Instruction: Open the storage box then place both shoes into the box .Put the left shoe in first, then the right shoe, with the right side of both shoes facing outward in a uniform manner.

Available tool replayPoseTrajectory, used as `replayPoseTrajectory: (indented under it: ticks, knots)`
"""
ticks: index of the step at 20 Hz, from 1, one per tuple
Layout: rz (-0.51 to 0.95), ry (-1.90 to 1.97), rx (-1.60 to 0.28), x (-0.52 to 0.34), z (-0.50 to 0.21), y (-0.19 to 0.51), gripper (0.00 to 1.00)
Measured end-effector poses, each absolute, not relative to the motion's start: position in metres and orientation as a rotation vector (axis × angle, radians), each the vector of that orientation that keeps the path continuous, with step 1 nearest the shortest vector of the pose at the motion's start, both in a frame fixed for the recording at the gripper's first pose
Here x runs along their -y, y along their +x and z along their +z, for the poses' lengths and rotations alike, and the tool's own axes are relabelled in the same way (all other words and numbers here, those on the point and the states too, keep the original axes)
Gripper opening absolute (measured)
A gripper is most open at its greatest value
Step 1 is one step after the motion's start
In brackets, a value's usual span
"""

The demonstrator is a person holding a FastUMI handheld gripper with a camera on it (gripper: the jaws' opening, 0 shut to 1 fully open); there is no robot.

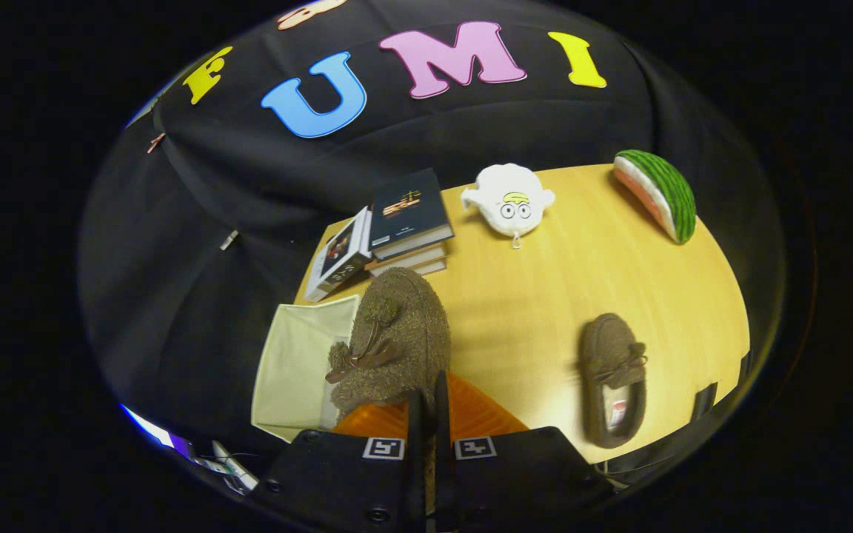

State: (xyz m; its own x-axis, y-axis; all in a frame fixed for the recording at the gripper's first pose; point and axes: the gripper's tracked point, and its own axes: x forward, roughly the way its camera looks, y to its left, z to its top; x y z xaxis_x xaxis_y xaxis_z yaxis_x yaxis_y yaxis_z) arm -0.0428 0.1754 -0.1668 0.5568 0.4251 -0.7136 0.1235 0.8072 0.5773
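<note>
Fingers: the gripper [426,403] has its two fingers drawn close together, pinching the rear rim of a fuzzy brown shoe, with only a thin gap showing between them.
Held shoe: the brown slipper [397,333] hangs in the grip, toe pointing away from the fingers, its bow and pompoms on the upper facing the camera; it sits above the near corner of the table and partly over the box.
Storage box: a cream fabric box [297,363] stands open just beside the held shoe, at the table's corner (its inner wall is visible, the bottom is hidden by the shoe).
Orange surface: a ribbed orange part [474,414] shows directly under the held shoe, just ahead of the fingers; what it belongs to I cannot tell.
Second shoe: the matching brown slipper [614,377] lies flat on the table well apart from the box, opening toward the camera and toe pointing away.
Table: light wooden table [545,296].
Books: a stack of books [408,222] beyond the held shoe, with another book [338,255] leaning against it.
Plush toy: a white plush [509,198] next to the books, at the far edge.
Watermelon: a toy watermelon slice [660,194] at the far corner.
</note>
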Motion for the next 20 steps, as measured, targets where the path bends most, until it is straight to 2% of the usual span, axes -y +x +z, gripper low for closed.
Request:
replayPoseTrajectory:
  ticks: [6,20]
  knots:
    - [0.257,0.691,-1.068,-0.264,-0.141,-0.028,0.1]
    - [0.207,0.663,-1.264,-0.378,-0.199,-0.013,0.1]
